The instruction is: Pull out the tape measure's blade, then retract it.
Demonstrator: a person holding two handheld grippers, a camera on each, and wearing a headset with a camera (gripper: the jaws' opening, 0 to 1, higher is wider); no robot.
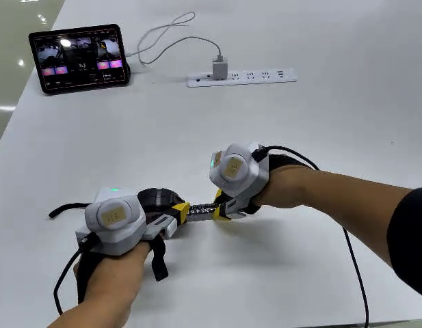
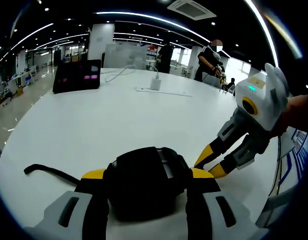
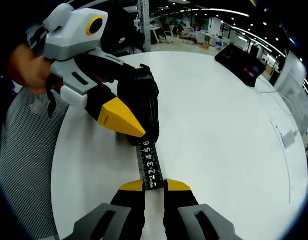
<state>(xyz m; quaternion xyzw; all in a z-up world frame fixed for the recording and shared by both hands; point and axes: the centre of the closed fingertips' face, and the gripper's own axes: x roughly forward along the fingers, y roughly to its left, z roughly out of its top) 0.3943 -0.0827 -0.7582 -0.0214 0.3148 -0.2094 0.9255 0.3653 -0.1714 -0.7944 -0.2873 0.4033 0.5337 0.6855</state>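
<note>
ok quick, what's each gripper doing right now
Left gripper: shut on the tape measure case.
Right gripper: shut on the end of the blade, a short length pulled out.

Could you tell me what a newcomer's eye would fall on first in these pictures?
The two grippers meet near the front edge of the table: the left gripper clamps the tape measure case, and the right gripper pinches the blade, a short numbered stretch showing between them. A lit tablet stands at the far left of the head view.
</note>
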